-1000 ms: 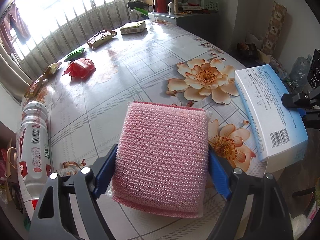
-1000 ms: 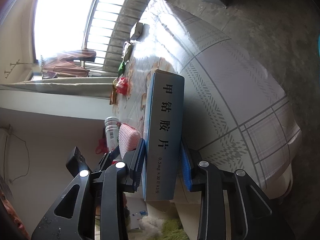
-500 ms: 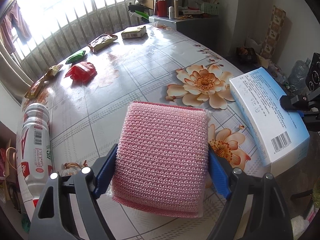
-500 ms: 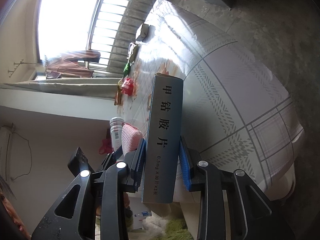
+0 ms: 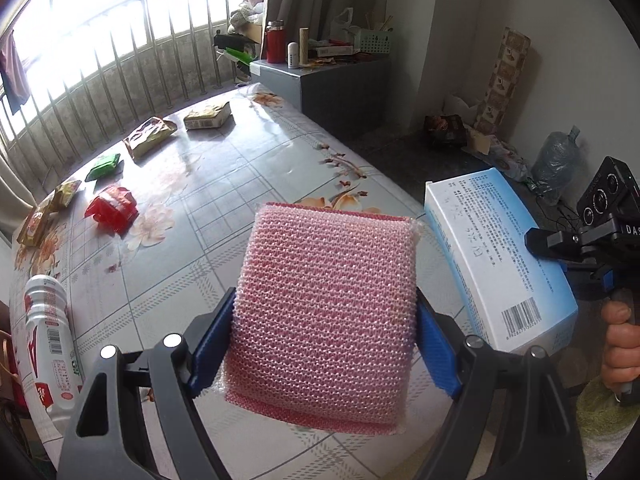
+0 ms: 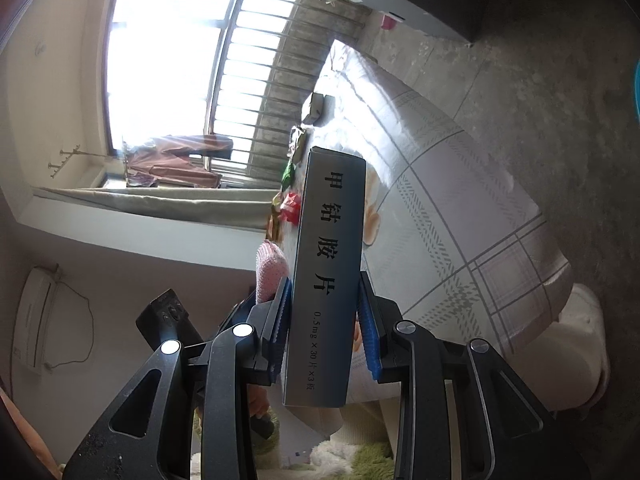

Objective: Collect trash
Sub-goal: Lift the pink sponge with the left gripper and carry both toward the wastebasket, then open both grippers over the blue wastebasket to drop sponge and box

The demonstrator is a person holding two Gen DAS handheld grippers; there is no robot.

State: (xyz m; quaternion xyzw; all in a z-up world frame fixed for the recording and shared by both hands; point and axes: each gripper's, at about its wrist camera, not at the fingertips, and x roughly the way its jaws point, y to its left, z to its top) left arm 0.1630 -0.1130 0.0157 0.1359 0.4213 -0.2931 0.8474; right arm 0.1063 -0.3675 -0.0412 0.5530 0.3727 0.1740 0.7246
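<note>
Now – left gripper (image 5: 324, 344) clamps sponge (image 5: 326, 316) | right gripper (image 6: 324, 324) clamps box (image 6: 326, 280), barcode left-view only

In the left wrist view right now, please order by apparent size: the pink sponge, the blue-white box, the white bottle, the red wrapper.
1. pink sponge, though nearness to the camera enlarges it
2. blue-white box
3. white bottle, partly cut off at the picture edge
4. red wrapper, farther away, so its true size is unsure
</note>
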